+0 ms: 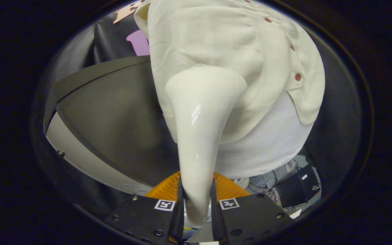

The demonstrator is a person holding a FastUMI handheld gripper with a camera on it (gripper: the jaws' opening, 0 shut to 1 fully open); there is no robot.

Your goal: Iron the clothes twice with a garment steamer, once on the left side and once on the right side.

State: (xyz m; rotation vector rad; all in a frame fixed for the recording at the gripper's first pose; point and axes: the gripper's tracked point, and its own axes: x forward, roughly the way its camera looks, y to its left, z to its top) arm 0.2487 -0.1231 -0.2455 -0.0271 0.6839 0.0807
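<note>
Steamer (201,136) clamped in claw (197,204), both fingers pressing its handle; head sits against cream shirt (223,44) at 12 o'clock, left of button row. Looks mid-pass. Next: keep head on fabric, then do other side.

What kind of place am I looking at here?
Probably a staged recording booth, not a home: a cream button-up shirt hangs before black cloth, the gripper clamps a glossy white garment steamer, and loose cables lie beyond.
</note>
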